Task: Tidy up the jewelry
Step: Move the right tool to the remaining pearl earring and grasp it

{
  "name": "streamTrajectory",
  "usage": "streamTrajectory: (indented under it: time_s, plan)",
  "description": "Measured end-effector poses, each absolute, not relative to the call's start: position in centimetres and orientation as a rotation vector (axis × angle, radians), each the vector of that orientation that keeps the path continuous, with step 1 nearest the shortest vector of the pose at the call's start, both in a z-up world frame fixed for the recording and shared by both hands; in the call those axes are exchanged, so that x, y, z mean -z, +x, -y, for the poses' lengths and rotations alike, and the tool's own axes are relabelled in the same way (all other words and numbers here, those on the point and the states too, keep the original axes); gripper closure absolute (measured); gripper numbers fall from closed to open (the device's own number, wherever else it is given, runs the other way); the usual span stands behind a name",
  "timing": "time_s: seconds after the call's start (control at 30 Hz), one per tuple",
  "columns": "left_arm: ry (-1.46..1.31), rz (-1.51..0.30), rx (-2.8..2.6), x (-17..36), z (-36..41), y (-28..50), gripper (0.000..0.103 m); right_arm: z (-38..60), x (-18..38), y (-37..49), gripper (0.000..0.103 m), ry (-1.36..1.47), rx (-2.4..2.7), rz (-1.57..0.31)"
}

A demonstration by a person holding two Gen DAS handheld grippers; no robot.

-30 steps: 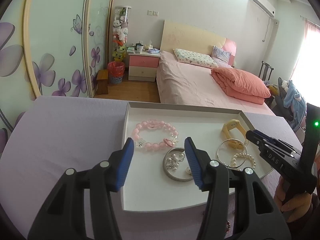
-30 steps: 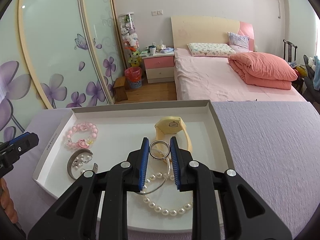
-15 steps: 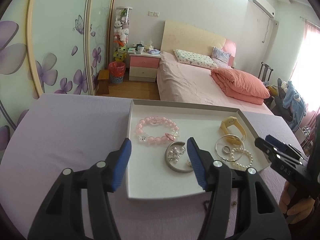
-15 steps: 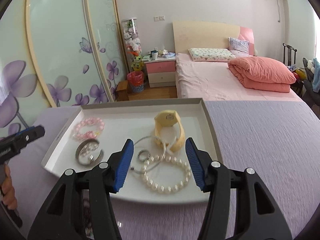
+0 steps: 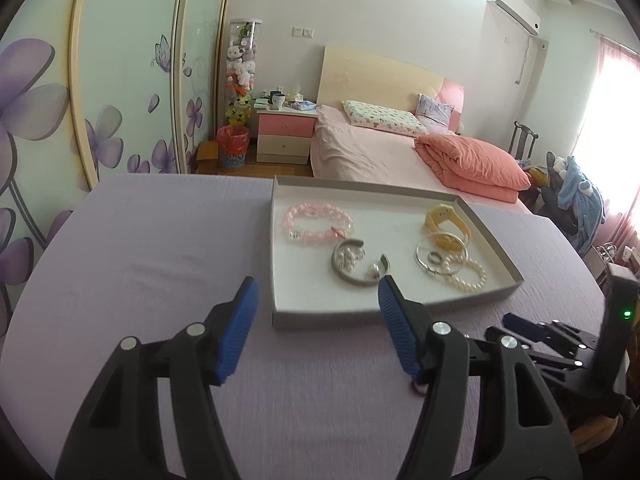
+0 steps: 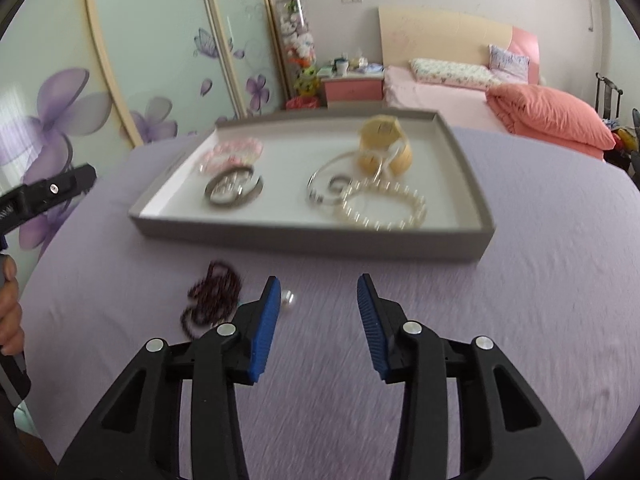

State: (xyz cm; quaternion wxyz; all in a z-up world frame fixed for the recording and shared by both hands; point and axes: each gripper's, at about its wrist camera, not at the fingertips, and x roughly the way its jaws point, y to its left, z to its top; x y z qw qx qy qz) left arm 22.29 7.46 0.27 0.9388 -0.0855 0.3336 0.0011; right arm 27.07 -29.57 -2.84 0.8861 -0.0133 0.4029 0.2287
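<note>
Both claws, the right gripper (image 6: 318, 292) and left gripper (image 5: 318, 300), gape wide, holding nothing. Most pieces lie in the tray (image 6: 312, 236); a dark bead string (image 6: 212, 300) and a pearl (image 6: 288, 300) remain on the cloth at ten o'clock, the string's length running toward twelve.

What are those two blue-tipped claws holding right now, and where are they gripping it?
Nothing. The left gripper and right gripper are both open and empty above the purple tablecloth.
</note>
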Motion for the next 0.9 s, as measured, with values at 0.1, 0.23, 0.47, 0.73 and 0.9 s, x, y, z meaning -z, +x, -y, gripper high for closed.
streamTrajectory:
  time_s: [0.1, 0.23, 0.47, 0.73, 0.9]
  plan:
    - [-0.176, -0.681, 0.004, -0.2, -7.4, 21.2, 0.04, 29.0, 3.4, 26.7, 0.064, -0.058, -0.476, -0.856]
    - [-0.179, -0.685, 0.006, 0.0, -7.7, 20.3, 0.04, 28.4, 4.1, 26.3, 0.07, -0.09, -0.466, -0.876]
    - [-0.195, -0.692, -0.004, 0.4, -8.3, 19.9, 0.039, 27.2, 4.6, 26.6, 0.071, -0.103, -0.461, -0.906]
    - [-0.194, -0.706, -0.001, 1.1, -8.4, 20.1, 0.039, 25.8, 4.5, 26.8, 0.074, -0.144, -0.447, -0.899]
    - [-0.194, -0.715, -0.001, 1.3, -8.2, 20.3, 0.039, 25.8, 4.5, 26.9, 0.076, -0.141, -0.447, -0.901]
